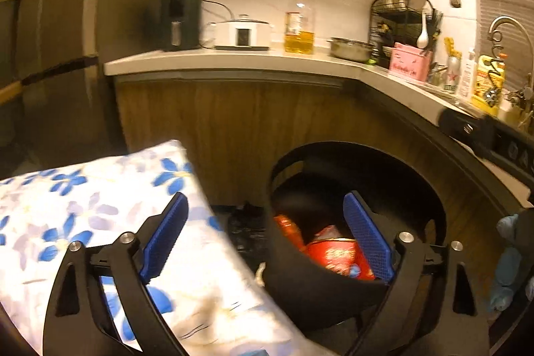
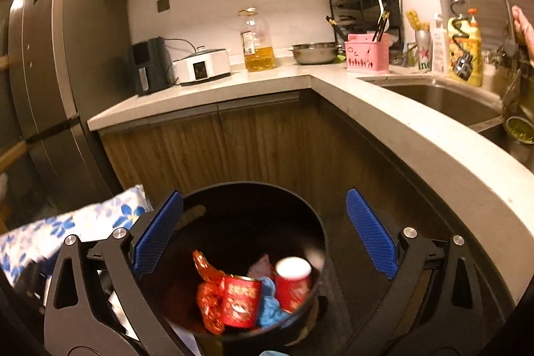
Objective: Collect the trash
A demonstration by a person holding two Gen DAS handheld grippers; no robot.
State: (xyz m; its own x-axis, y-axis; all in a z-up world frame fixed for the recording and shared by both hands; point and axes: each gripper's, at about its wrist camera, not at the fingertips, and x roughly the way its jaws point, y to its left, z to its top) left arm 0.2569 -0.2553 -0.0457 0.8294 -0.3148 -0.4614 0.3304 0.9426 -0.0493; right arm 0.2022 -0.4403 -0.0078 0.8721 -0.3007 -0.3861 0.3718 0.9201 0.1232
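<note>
A round black trash bin (image 2: 318, 232) stands on the floor below the counter corner. It holds two red cans (image 2: 241, 301), a crumpled red wrapper (image 2: 208, 299) and a blue scrap (image 2: 270, 306). My right gripper (image 2: 263, 224) is open and empty, its blue pads spread above the bin's mouth. In the left wrist view the same bin (image 1: 300, 286) shows red trash (image 1: 333, 252) inside. My left gripper (image 1: 267, 229) is open and empty, left of the bin and above a flowered cloth (image 1: 110, 189).
The blue-flowered cloth (image 2: 100, 217) lies left of the bin. A grey counter (image 2: 233, 82) carries an air fryer (image 2: 148, 65), cooker (image 2: 203, 65), oil bottle (image 2: 255, 42), steel bowl (image 2: 315, 52), pink basket (image 2: 367, 54) and dish rack (image 2: 365, 2). The sink (image 2: 444, 99) is at right, a fridge (image 2: 46, 72) at left.
</note>
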